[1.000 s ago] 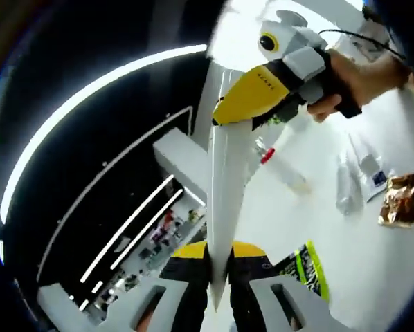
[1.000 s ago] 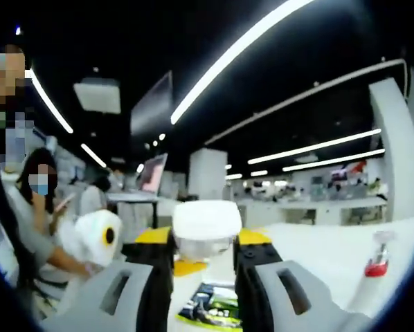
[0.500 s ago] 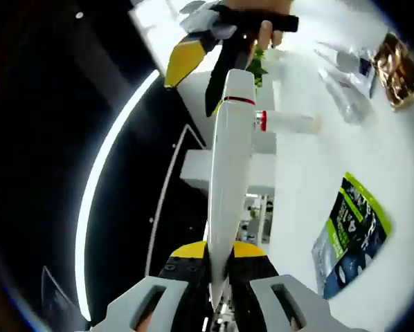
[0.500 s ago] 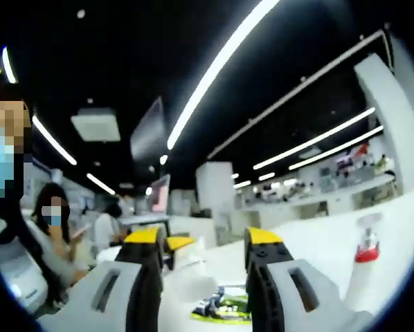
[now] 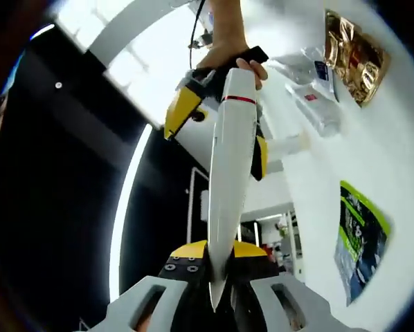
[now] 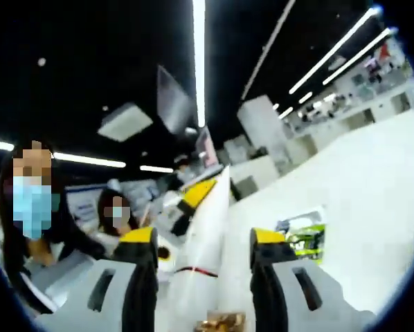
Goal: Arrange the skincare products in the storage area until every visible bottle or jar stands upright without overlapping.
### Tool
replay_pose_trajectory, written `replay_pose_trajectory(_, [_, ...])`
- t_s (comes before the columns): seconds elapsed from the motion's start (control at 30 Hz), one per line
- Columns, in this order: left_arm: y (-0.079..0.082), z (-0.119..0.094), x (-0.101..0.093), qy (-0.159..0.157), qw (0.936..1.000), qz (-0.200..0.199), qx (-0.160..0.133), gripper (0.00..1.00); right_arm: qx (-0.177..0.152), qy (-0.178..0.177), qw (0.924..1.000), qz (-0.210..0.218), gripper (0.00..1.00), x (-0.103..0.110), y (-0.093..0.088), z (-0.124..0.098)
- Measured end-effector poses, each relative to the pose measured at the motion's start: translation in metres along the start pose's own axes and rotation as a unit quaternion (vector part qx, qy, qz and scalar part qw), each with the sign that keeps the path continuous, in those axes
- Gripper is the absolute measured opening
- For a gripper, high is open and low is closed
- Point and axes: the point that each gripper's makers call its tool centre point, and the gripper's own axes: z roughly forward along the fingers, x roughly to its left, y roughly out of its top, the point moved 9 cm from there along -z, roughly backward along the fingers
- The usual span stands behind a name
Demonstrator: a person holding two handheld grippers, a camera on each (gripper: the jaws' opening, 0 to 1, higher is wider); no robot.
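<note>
the white tube (image 5: 228,187) with a red band near its far end is pinched by its crimped tail between the left tongs (image 5: 216,294) and runs from 6 o'clock up toward 12 in the left gripper view. its far end sits in front of the right tongs (image 5: 217,128), held by a hand (image 5: 228,55) at 12 o'clock; whether those jaws touch the tube is hard to tell there. in the right gripper view the right tongs (image 6: 203,242) are spread, and the tube (image 6: 203,242) passes between the jaws, its lower end cut off at 6 o'clock. the other gripper's yellow tips (image 6: 193,197) show past its tail. on the white worktop (image 5: 394,173) lie a gold foil packet (image 5: 352,52) at 1 o'clock, blurred clear bottles (image 5: 314,93) beside it, and a green sachet (image 5: 359,238) at 4 o'clock, partly cut off. the sachet (image 6: 304,235) also lies at 3 o'clock in the right gripper view.
</note>
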Motion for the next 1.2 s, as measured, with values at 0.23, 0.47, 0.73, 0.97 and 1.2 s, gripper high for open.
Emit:
replay_pose_trajectory(0.23, [0.005, 0.0, -0.003, 0.004, 0.9981, 0.047, -0.039, 0.09, 0.051, 0.034, 0.9951, 0.077, 0.24, 0.002, -0.019, 0.012])
replay_pose_trajectory(0.47, [0.0, 0.001, -0.003, -0.003, 0.9972, 0.037, -0.066, 0.13, 0.067, 0.036, 0.989, 0.127, 0.19, 0.0, -0.023, 0.013])
replay_pose_trajectory(0.73, [-0.011, 0.003, 0.016, 0.02, 0.9781, -0.187, -0.088, 0.27, 0.044, 0.02, 0.9943, 0.095, 0.17, 0.01, -0.006, 0.007])
replay_pose_trajectory(0.97, [-0.022, 0.004, 0.032, -0.006, 0.9169, -0.381, -0.119, 0.47, -0.002, 0.038, 0.9943, 0.1, 0.17, 0.015, 0.001, 0.0])
replay_pose_trajectory(1.2, [-0.015, 0.009, 0.032, -0.089, 0.7827, -0.597, -0.153, 0.54, -0.05, 0.048, 0.9957, 0.062, 0.17, 0.022, 0.013, -0.009])
